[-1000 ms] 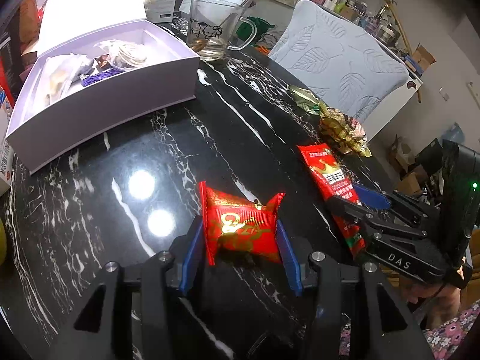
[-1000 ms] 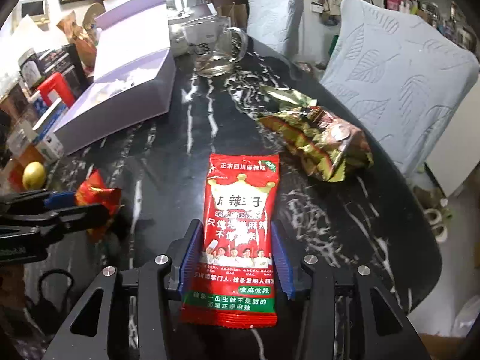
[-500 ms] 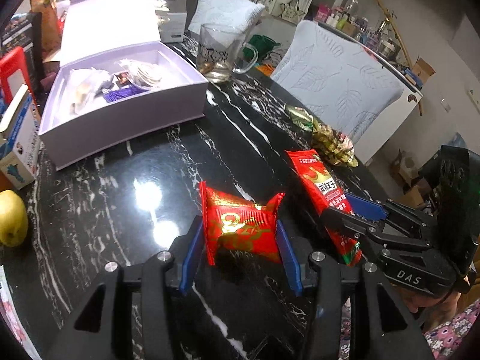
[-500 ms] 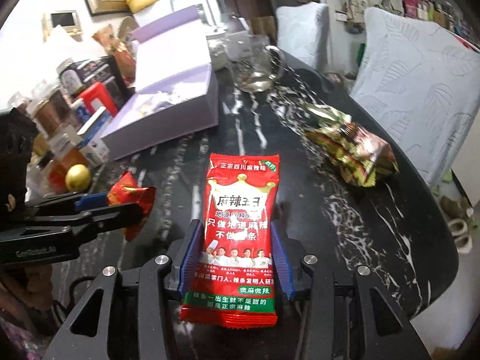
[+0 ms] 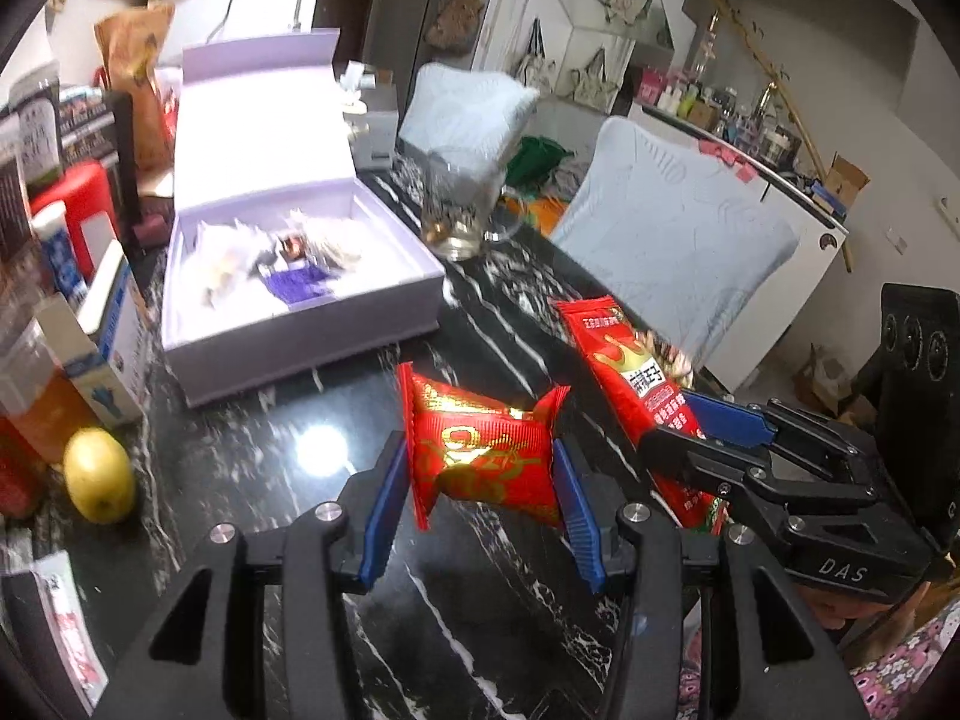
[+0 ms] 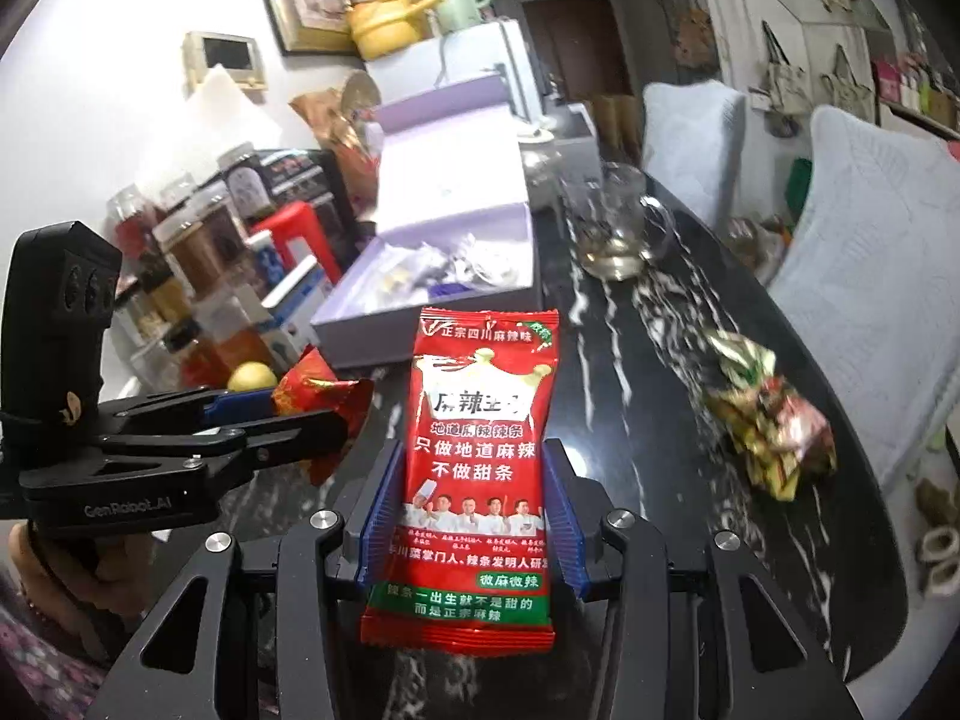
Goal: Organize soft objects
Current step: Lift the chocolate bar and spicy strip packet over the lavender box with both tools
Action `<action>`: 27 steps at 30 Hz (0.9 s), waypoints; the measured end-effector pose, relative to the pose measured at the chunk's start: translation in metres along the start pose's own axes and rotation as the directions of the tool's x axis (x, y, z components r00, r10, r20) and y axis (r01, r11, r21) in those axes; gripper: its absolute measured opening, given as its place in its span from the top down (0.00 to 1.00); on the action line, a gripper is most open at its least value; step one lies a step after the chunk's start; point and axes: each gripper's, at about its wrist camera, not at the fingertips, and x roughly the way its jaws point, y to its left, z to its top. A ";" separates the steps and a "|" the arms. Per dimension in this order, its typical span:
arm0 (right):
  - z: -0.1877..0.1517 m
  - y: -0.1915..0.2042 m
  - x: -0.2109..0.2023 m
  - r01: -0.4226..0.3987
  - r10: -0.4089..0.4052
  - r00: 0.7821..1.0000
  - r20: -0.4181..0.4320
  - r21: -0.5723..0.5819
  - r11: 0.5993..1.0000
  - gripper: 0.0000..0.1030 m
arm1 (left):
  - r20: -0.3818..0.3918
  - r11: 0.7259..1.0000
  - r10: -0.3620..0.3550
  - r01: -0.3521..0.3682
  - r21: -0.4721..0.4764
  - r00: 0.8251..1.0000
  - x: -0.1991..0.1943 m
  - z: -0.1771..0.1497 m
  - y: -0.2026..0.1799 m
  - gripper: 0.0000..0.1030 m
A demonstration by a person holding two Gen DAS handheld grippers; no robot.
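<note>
1. the left gripper (image 5: 480,474) is closed down on a small red pillow packet (image 5: 483,459), its blue pads (image 5: 384,510) pressing both short sides. the packet hangs clear of the black marble table (image 5: 252,480).
2. the right gripper (image 6: 468,516) is likewise clamped on a long red snack sachet (image 6: 480,468), gripped across its lower half so the upper half stands out ahead of the fingers, also off the table.
3. the likely goal is the open lilac box (image 5: 300,336) at the far left of the table, which already has small wrapped items lying inside — so the step in hand reads as carrying both packets over to it.
4. to do it well, keep each squeeze gentle: these are air-filled soft packs, and more pressure would crush or pop them.
5. bring the packets in above the near wall of the box, not through it, and keep the two grippers apart — they ride just beside each other and could knock.
6. steer wide of the glass mug (image 5: 462,210) that stands next to the box's right corner.
7. release one packet at a time, low over a bare patch of the box floor, so neither bounces out.
8. a crumpled gold-green wrapper bundle (image 6: 768,420) lies on the table near the right edge and probably needs collecting afterwards.
</note>
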 end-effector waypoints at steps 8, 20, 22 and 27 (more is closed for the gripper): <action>0.029 0.013 -0.007 -0.031 0.036 0.997 0.066 -0.070 0.997 0.56 | 0.091 1.000 0.020 -0.022 0.022 0.996 -0.017 0.023 0.002 0.54; 0.082 0.033 -0.013 -0.081 0.113 0.975 0.189 -0.167 0.983 0.56 | 0.257 0.994 0.070 -0.089 0.064 0.964 -0.045 0.064 0.004 0.54; 0.092 0.035 -0.012 -0.093 0.128 0.971 0.200 -0.175 0.980 0.56 | 0.285 0.992 0.081 -0.104 0.065 0.955 -0.048 0.073 0.006 0.54; 0.118 0.041 -0.012 -0.109 0.160 0.957 0.243 -0.210 0.972 0.56 | 0.326 0.995 0.064 -0.085 0.051 0.943 -0.055 0.093 0.014 0.54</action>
